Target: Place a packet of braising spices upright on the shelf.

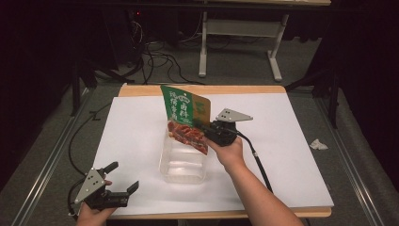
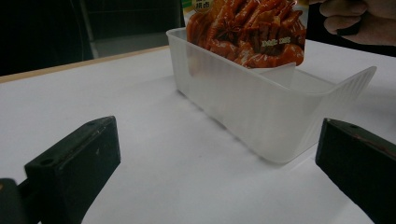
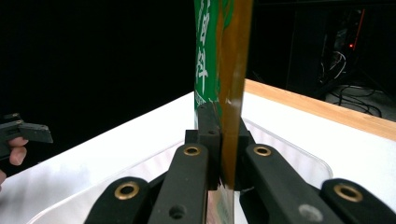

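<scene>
The right claw (image 1: 205,126) pinches the light, floppy, slippery snack pouch (image 1: 186,117) by its stiffer right edge, upright over the clear tub (image 1: 182,165) mid-tabletop, while the left claw (image 1: 126,178) rests spread.

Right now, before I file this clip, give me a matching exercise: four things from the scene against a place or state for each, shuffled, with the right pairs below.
Things
1. snack pouch
2. clear plastic tub
3. left gripper
4. right gripper

Places or states
A. jaws open, at the near left corner of the table
B. stands on the white sheet, mid-table
C. held upright, its lower end dipping into the tub
D. jaws clamped on the pouch's edge

Pairs: 1-C, 2-B, 3-A, 4-D
</scene>
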Action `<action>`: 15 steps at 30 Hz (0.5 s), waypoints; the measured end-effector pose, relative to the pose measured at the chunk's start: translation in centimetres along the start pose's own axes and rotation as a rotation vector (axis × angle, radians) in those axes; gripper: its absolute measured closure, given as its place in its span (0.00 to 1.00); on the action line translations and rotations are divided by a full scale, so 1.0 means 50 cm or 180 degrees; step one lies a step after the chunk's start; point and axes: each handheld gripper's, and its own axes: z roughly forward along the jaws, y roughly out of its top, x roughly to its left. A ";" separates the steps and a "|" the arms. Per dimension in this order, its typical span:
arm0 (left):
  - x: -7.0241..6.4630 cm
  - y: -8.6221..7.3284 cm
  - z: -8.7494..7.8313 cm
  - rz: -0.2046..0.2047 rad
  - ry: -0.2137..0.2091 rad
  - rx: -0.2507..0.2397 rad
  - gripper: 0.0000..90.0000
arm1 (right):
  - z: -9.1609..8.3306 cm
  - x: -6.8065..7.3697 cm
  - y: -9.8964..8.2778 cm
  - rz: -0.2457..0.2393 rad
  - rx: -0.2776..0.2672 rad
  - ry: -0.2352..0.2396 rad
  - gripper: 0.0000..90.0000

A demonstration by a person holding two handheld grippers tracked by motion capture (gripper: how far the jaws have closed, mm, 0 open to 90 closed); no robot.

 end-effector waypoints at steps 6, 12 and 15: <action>0.000 0.001 0.001 0.0006 0.0001 -0.0002 0.01 | 0.000 -0.001 -0.009 0.0012 -0.0002 -0.0047 1.00; 0.001 0.002 0.001 0.0004 -0.0003 -0.0002 0.01 | 0.005 -0.002 -0.028 0.0058 0.0045 -0.0153 1.00; 0.001 0.002 0.001 -0.0010 0.0000 -0.0029 0.01 | 0.008 0.000 -0.034 0.0030 0.0064 -0.0187 1.00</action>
